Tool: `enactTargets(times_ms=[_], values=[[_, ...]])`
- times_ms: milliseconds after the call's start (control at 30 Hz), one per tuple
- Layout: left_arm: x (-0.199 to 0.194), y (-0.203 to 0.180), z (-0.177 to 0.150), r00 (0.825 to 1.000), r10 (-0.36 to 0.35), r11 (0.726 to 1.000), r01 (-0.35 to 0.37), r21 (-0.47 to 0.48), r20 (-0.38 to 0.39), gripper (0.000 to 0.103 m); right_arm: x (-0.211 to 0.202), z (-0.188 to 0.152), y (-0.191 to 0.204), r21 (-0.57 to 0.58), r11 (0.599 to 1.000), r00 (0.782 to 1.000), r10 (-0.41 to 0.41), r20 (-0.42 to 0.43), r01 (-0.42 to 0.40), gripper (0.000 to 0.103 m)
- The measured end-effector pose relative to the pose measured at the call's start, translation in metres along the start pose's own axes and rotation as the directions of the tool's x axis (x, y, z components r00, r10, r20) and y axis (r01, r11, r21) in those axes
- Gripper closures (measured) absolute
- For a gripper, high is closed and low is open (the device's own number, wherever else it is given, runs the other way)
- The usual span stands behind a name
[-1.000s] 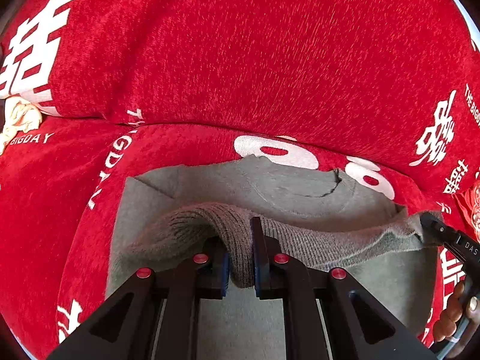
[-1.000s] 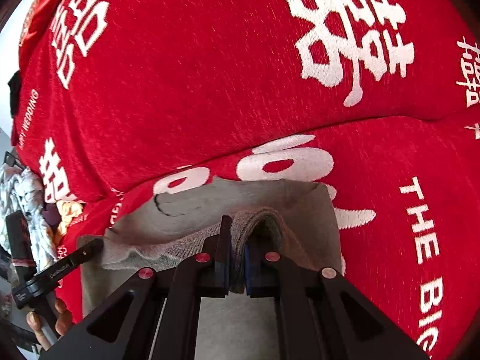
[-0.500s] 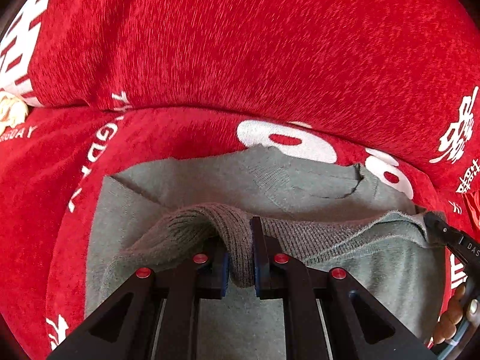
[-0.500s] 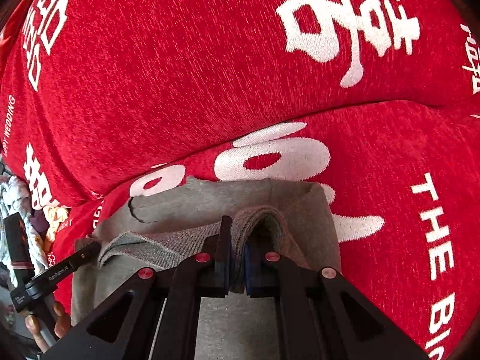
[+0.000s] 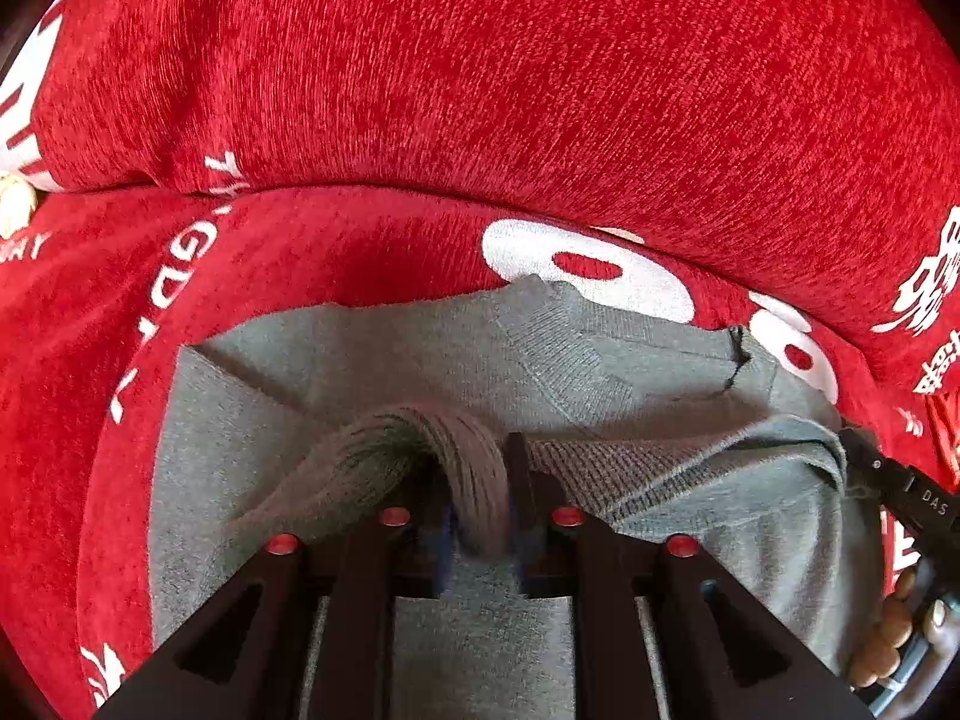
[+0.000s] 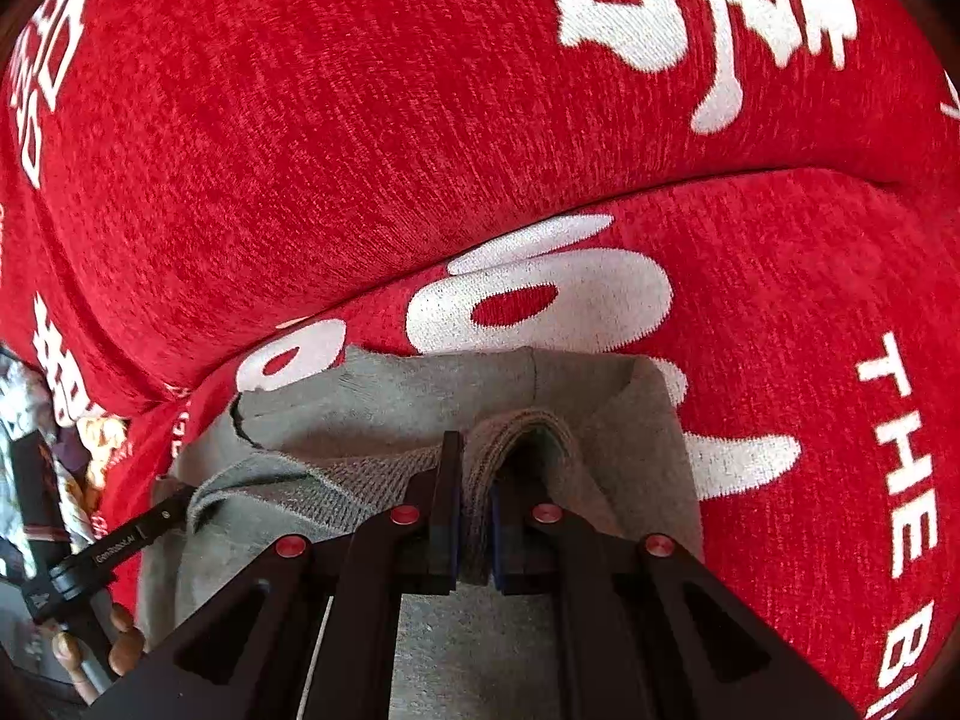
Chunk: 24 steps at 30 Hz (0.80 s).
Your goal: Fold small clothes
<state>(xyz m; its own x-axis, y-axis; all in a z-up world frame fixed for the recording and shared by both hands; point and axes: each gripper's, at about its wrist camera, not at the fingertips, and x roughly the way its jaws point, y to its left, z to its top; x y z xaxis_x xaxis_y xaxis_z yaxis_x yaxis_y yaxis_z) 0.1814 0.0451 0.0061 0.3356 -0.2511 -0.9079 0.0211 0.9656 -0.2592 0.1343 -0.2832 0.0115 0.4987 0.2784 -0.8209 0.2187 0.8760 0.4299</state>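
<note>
Black jaws of the left gripper (image 5: 480, 516) have just been opening: a narrow gap now shows beside the ribbed hem of the grey knit garment (image 5: 372, 372), which hangs between the pads but looks no longer squeezed. The right gripper (image 6: 474, 522) is clamped tight on the same hem at its other end, the knit bunched into a ridge between the 2 pads. From the left wrist view, the right gripper's tip meets the fabric at the far right, with the person's fingers (image 5: 894, 630) curled on its handle below.

Between the 2 tools the hem runs as a loose band, carried over the garment's body toward the neckline, whose collar opening lies just beyond. The garment rests on a red cover (image 6: 360, 120) printed with white characters and lettering, close to the seam where the seat meets the back cushion.

Judged from this, 1 fold, bottom edge up to the collar, is nearly laid down; release by the right side, smoothing, and any further fold appear to remain. A heap of other clothes (image 6: 36, 420) waits at the left edge.
</note>
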Motion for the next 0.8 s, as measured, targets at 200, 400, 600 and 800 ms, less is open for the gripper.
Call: enactTargets(times_ms=[200,400,600,800], values=[[-0.035,0.002,-0.004,0.995,-0.031,0.999,0.034,-0.033,0.096,0.006,-0.019,0.001,-0.005,0.049,0.998,0.999,0.05,0.021,-0.051,0.089],[-0.061,0.0,-0.02,0.986,0.022,0.998,-0.031,0.053,0.165,0.006,-0.068,-0.006,-0.005,0.022,1.0,0.983,0.0,0.183,-0.004,0.031],[-0.047,-0.013,-0.026,0.985,0.086,0.986,-0.106,0.13,0.151,0.006,-0.058,-0.02,0.035,-0.206,0.975,0.987,-0.051,0.155,0.083,0.031],[-0.007,-0.035,-0.016,0.965,0.224,0.944,-0.25,0.217,0.138,0.006,0.004,-0.024,0.083,-0.446,0.871,0.978,-0.191,0.082,0.207,0.031]])
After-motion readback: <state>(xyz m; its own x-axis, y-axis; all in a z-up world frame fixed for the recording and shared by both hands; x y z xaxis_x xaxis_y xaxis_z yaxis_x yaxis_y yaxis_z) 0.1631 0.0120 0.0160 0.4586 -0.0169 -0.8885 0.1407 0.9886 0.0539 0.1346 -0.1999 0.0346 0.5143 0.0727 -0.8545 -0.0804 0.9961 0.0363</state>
